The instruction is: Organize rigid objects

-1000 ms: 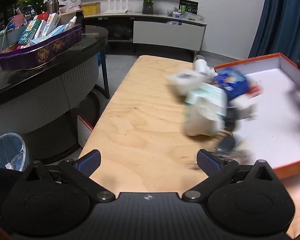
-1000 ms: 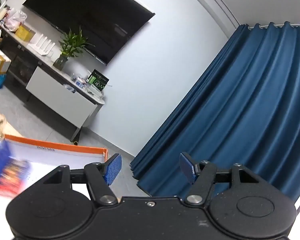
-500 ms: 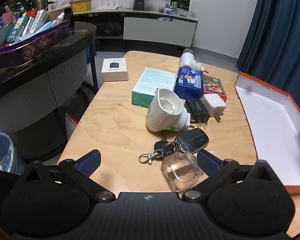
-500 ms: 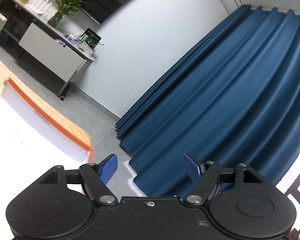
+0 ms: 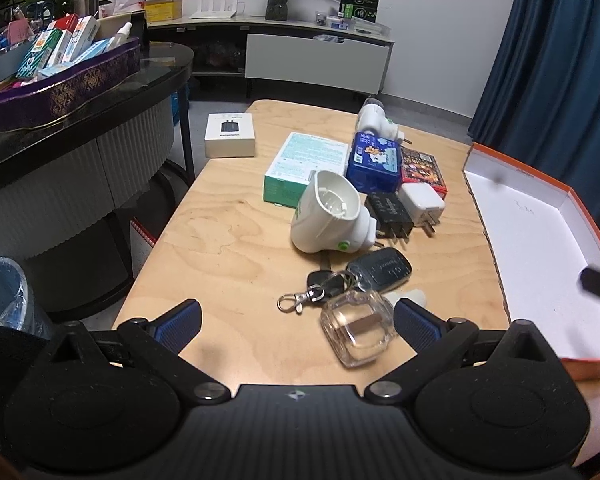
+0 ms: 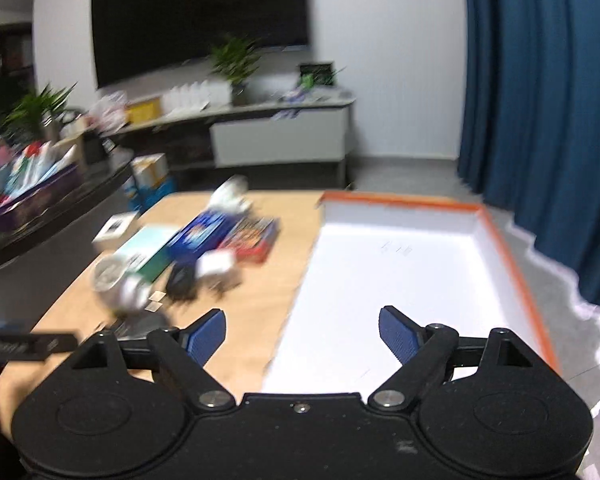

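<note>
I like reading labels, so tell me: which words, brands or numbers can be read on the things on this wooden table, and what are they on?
No text here is clear enough to quote.
White box: dark print, too small.
Green and white box: print too small.
Blue box: picture and lettering, blurred.
Red box: too small.
Orange tray: faint scribble on its white floor, unreadable.

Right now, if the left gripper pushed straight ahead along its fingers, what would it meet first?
Probably the clear glass bottle, lying on the table just ahead of the open left gripper, nearer its right finger. The key fob and clip lie just past it. Depth is hard to judge here.
</note>
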Tool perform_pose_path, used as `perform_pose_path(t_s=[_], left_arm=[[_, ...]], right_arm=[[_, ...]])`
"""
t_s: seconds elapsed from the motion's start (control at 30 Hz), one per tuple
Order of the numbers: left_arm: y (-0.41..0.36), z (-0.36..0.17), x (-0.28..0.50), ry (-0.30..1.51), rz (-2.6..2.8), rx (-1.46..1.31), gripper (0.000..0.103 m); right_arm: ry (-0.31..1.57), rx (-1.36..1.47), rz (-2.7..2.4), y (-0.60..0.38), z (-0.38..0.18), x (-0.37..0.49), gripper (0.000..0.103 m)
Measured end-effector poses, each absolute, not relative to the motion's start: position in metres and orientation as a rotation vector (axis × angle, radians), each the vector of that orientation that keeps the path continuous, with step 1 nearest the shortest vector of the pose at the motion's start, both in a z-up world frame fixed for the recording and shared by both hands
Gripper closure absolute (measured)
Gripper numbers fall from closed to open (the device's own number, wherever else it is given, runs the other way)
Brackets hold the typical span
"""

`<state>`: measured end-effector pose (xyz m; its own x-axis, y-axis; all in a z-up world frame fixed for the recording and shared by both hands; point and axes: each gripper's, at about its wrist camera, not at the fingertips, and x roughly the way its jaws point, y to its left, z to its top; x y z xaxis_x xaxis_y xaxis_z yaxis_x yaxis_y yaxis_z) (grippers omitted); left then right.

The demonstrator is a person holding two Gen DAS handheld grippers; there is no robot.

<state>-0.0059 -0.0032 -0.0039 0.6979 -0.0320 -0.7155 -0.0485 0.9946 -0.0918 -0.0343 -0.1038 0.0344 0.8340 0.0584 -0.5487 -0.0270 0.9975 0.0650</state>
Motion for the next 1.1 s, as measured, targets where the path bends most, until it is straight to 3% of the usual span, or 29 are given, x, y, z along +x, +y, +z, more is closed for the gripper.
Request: perform_pose_path(t_s=[0.13,0.27,0.37,1.1], left_arm=[[-0.008,-0.006,-0.011,0.801,-0.01,-0.091,0.0],[-0.012,-0.008,-0.013,0.798,-0.025,-0.081,0.0],[-0.013,-0.008,-0.014,0.794,-0.033,-0.08,0.0],[-0.012,-0.014,0.02,0.805,-0.03,-0.058,0.0]], right_arm=[[0.599,0.033,0.055,-0.097,0.042,-0.048,0.005],[0.573,-0.014,0.125,-0.141,0.002,-0.023,0.005],[0.578,-0.044,0.17,-0.154,0.001,-0.028,0.005],[0.592,-0.059,0.271,-0.141,-0.026,-0.002,0.004]])
